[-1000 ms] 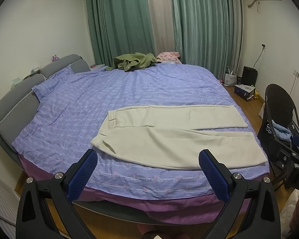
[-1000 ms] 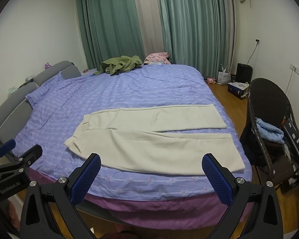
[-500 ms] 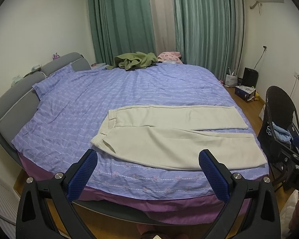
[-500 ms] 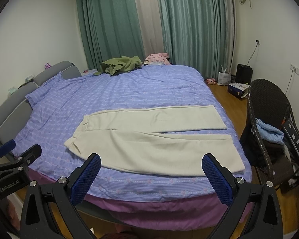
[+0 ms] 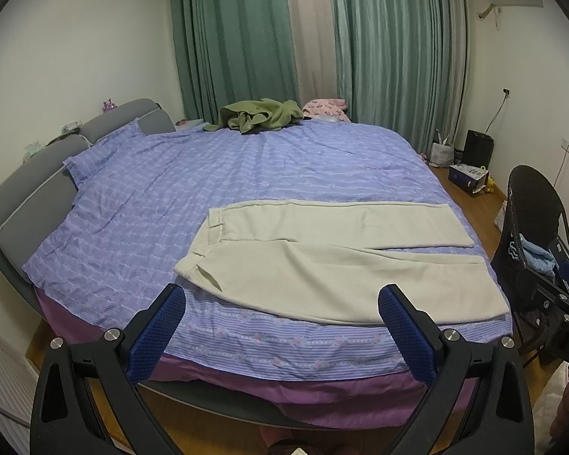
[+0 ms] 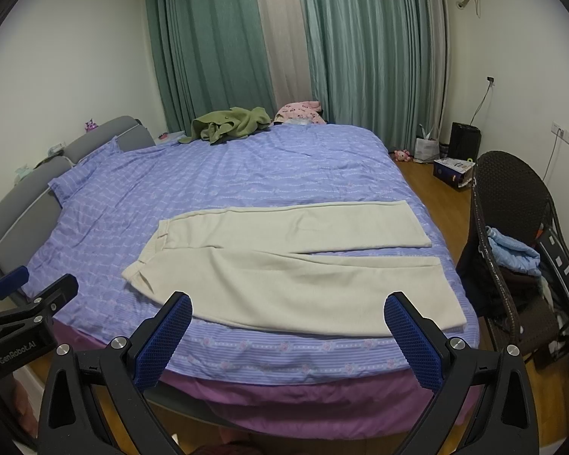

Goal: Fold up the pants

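Observation:
Cream pants [image 5: 334,258] [image 6: 296,261] lie flat on the near part of a purple striped bed [image 5: 170,197] [image 6: 246,174], waistband to the left, both legs stretched to the right and slightly apart. My left gripper [image 5: 282,305] is open and empty, held short of the bed's near edge, in front of the pants. My right gripper [image 6: 288,313] is likewise open and empty at the near edge. Each gripper shows at the side of the other's view.
A green garment [image 5: 261,117] and a pink one [image 5: 326,108] lie at the bed's far side by the curtains. A grey headboard [image 5: 22,193] runs along the left. A dark wicker chair [image 6: 512,204] with blue cloth stands at the right, boxes on the wooden floor beyond.
The left wrist view has tilted slightly, with the bed sitting a little lower in the frame. Both grippers stay open and the pants have not moved.

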`<state>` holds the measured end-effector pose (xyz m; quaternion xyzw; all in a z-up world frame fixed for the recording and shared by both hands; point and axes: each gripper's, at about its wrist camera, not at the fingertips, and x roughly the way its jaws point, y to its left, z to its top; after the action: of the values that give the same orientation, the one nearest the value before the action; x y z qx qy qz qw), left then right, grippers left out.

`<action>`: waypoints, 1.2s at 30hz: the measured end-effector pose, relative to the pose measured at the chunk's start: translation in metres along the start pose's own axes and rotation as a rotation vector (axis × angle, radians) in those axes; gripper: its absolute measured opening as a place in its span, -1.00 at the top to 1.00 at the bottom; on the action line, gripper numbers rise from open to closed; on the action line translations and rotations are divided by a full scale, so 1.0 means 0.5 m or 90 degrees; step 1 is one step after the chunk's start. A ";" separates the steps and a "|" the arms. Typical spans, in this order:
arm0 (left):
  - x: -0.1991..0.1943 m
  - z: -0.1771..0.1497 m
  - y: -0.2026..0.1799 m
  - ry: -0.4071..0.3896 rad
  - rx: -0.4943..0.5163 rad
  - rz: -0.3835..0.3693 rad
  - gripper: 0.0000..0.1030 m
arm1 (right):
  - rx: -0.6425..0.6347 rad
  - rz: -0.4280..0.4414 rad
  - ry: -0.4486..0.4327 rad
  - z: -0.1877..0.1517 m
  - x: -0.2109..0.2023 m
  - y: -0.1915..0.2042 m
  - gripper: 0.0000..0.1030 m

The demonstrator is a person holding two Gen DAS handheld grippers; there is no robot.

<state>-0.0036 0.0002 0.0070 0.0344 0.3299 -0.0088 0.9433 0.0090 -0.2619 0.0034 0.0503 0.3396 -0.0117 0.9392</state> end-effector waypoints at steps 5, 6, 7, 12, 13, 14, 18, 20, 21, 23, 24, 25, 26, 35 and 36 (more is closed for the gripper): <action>0.001 -0.002 0.004 0.001 -0.002 0.001 -1.00 | 0.000 0.000 0.000 -0.001 0.000 0.000 -1.00; 0.002 -0.002 0.004 0.001 -0.003 0.002 -1.00 | 0.000 0.000 0.001 0.001 0.000 0.000 -1.00; 0.002 -0.004 0.004 0.001 -0.003 0.002 -1.00 | 0.000 0.000 0.001 0.004 -0.001 -0.001 -1.00; 0.001 0.000 0.006 0.002 -0.004 0.001 -1.00 | 0.000 0.000 0.003 0.014 0.000 0.000 -1.00; 0.001 -0.001 0.006 0.002 -0.005 0.001 -1.00 | 0.000 0.000 0.003 0.014 0.000 0.000 -1.00; 0.002 -0.001 0.006 0.002 -0.004 0.001 -1.00 | -0.001 0.001 0.003 0.015 0.002 0.000 -1.00; 0.002 -0.002 0.006 0.002 -0.005 0.002 -1.00 | -0.004 0.001 0.006 0.022 0.008 0.004 -1.00; 0.004 -0.005 0.008 0.005 -0.007 0.001 -1.00 | -0.006 0.000 0.010 0.025 0.013 0.006 -1.00; 0.005 -0.006 0.011 0.007 -0.009 0.002 -1.00 | -0.006 -0.001 0.010 0.023 0.015 0.009 -1.00; 0.013 -0.005 0.022 0.011 -0.012 0.003 -1.00 | -0.007 -0.002 0.013 0.021 0.018 0.018 -1.00; 0.015 -0.005 0.025 0.013 -0.013 0.005 -1.00 | -0.008 -0.002 0.014 0.022 0.021 0.020 -1.00; 0.019 -0.005 0.028 0.015 -0.014 0.005 -1.00 | -0.007 -0.003 0.014 0.018 0.019 0.023 -1.00; 0.024 -0.003 0.031 0.017 -0.015 0.005 -1.00 | -0.008 -0.003 0.014 0.019 0.021 0.027 -1.00; 0.092 0.016 0.096 0.054 -0.029 0.006 -1.00 | -0.014 -0.006 0.047 0.026 0.075 0.082 -1.00; 0.100 0.020 0.105 0.058 -0.028 0.004 -1.00 | -0.013 -0.008 0.049 0.027 0.080 0.086 -1.00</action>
<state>0.0439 0.0522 -0.0131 0.0150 0.3725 0.0030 0.9279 0.0508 -0.2198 -0.0081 0.0387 0.3756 -0.0124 0.9259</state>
